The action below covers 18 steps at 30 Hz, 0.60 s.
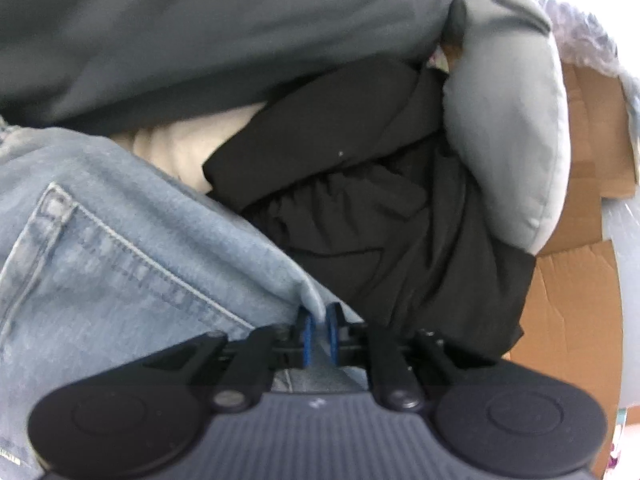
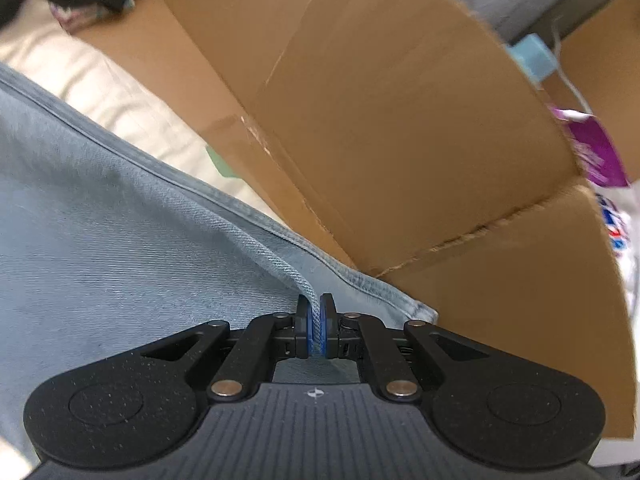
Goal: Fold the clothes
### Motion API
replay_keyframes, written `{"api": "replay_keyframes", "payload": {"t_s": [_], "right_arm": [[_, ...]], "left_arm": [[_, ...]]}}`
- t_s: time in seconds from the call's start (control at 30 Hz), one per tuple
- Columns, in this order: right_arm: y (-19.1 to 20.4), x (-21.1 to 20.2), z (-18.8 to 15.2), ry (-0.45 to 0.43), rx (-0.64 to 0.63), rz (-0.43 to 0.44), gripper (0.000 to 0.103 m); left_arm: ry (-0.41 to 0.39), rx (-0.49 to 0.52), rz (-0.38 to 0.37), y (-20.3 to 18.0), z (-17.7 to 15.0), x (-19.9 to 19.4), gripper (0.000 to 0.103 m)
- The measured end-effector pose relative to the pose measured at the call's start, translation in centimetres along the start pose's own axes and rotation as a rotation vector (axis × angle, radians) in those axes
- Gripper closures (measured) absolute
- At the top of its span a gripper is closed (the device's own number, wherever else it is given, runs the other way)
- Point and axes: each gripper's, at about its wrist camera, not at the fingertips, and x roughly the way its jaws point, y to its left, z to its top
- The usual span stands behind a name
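Observation:
Light blue jeans (image 1: 120, 248) with a stitched back pocket fill the lower left of the left wrist view. My left gripper (image 1: 319, 314) is shut on a fold at their edge, the denim pinched between the blue pads. In the right wrist view the same jeans (image 2: 120, 240) spread across the left half. There my right gripper (image 2: 316, 312) is shut on a ridge of denim beside the side seam.
A black garment (image 1: 380, 208), a cream cloth (image 1: 180, 152), a dark grey garment (image 1: 200, 32) and a light grey padded piece (image 1: 508, 120) lie piled beyond the jeans. A brown cardboard box (image 2: 400, 120) stands close on the right, with a purple packet (image 2: 600, 152) behind it.

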Motion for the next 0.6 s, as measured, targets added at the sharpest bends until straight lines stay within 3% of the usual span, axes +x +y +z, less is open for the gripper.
{"api": "replay_keyframes", "payload": {"t_s": [0.1,0.27,0.6], "right_arm": [[0.6,1.7,0.8,0.028,-0.026,-0.022,0.102],[1.0,2.5,1.7,0.048,-0.044,-0.042,0.102],[1.0,3.3,2.5,0.073,-0.061,-0.066,0.102]], "left_arm": [[0.038,-0.005,-0.035,0.5,0.2,0.1,0.09],[0.022,0.044,-0.049,0.3,0.2,-0.6,0.095],[0.019,0.022,-0.051,-0.2,0.5,-0.4,0.095]]}}
